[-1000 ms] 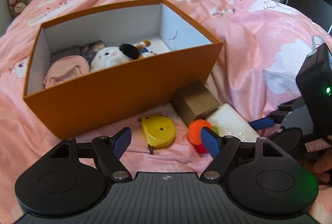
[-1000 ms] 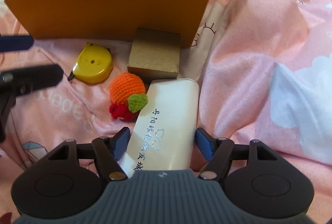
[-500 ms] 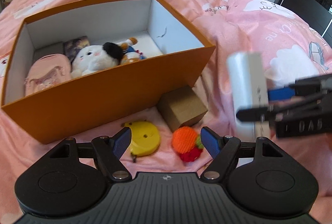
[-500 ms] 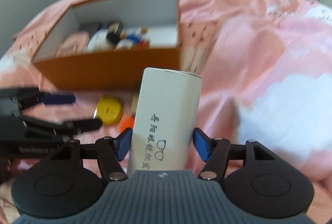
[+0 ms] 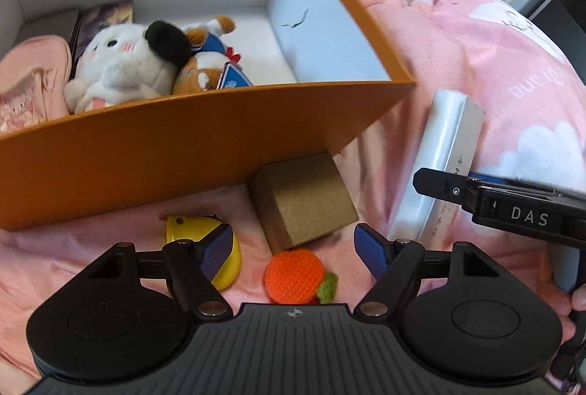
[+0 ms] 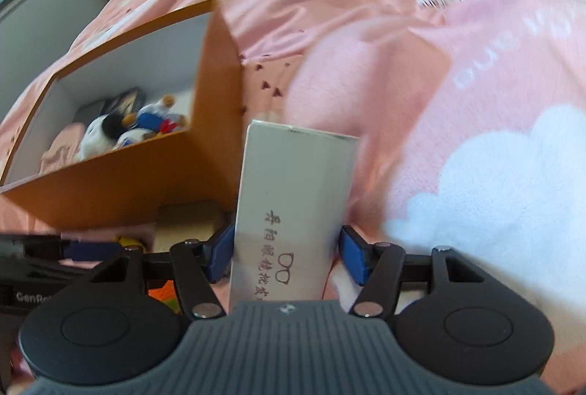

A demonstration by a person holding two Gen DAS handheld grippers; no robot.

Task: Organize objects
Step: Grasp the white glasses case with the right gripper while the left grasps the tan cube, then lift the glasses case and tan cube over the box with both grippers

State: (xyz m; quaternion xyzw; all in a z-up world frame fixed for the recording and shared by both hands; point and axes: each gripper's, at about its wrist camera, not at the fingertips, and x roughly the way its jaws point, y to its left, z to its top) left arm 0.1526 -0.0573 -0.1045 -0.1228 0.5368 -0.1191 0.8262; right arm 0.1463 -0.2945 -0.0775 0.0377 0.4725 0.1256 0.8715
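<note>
Right gripper [image 6: 284, 254] clamped on the white case [image 6: 293, 208], blue pads pressed on both long sides near its lower end. Jaws closed in a bit over the last second with the case between them. Case sticks straight out past the fingertips, printed face toward the camera, lifted clear of the bedding. In the left wrist view the same case [image 5: 439, 160] shows right of the left jaws, tilted, with the right gripper [image 5: 472, 182] coming in from the right edge.

Left gripper [image 5: 293, 248] jaws wide, nothing between the pads. Orange crochet fruit [image 5: 295, 274] lies on the pink duvet [image 5: 476, 40] just short of the gap between the fingertips, roughly centred. Yellow tape measure [image 5: 205, 234] sits under and behind the left fingertip, partly covered by it. Brown cardboard block [image 5: 304, 197] is just beyond the fruit, ahead of the jaws, against the near wall of the orange box [image 5: 183, 146].

Box is open-topped, beyond and left of the left jaws. Inside: white plush [image 5: 121, 65], a smaller plush in blue [image 5: 212, 62] beside it, a pink pouch [image 5: 29, 80] at the left end, a dark booklet [image 5: 106, 18] behind. Right end of the box floor is bare.

From the right wrist view the box [image 6: 121, 175] is ahead-left of the held case, its corner just beside the case's far end; cannot tell if they touch.
</note>
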